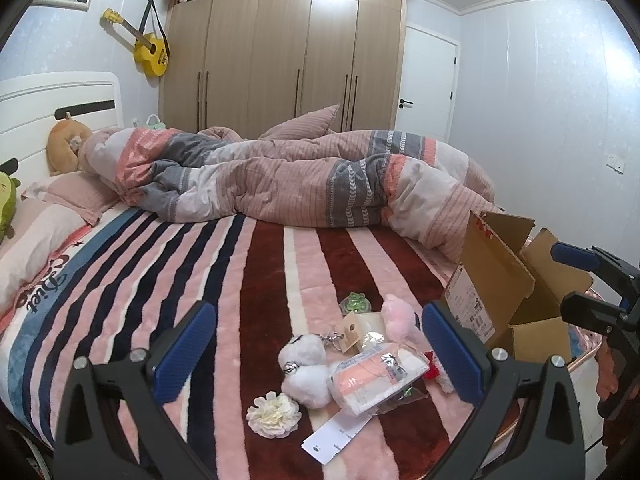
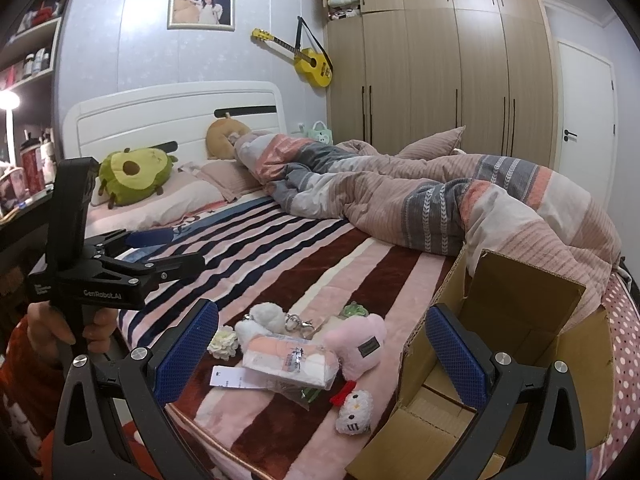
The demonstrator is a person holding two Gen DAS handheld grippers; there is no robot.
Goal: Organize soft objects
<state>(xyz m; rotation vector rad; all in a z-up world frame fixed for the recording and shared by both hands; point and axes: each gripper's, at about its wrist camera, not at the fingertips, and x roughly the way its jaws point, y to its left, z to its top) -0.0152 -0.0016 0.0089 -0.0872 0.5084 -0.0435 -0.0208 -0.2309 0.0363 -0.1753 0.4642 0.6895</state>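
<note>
**Soft toys heaped on striped blanket, open box at right**

Small soft things are lying in a loose pile near the front edge of the bed: a wrapped pink-and-white bundle [image 2: 290,364] is sitting in the middle, touching a white plush keychain [image 2: 264,318] on its far left and a pink plush [image 2: 360,342] on its right. A cream fabric flower [image 2: 223,342] is resting just left of the pile; a Hello Kitty plush [image 2: 354,410] is lying nearest, just beside the cardboard box [image 2: 532,284]. A green frog charm [image 1: 354,302] is peeking out on the far side. A white paper tag [image 2: 232,378] is sticking out from under the bundle.

The box is standing open at the right, flaps up. The striped blanket [image 1: 160,280] is carrying everything; a rumpled duvet [image 1: 300,176] is lying across the far half.

The left gripper [image 1: 320,352] is hovering over the pile, jaws spread wide, holding nothing. The right gripper [image 2: 322,350] is likewise gaping wide and empty, its right finger in front of the box.
</note>
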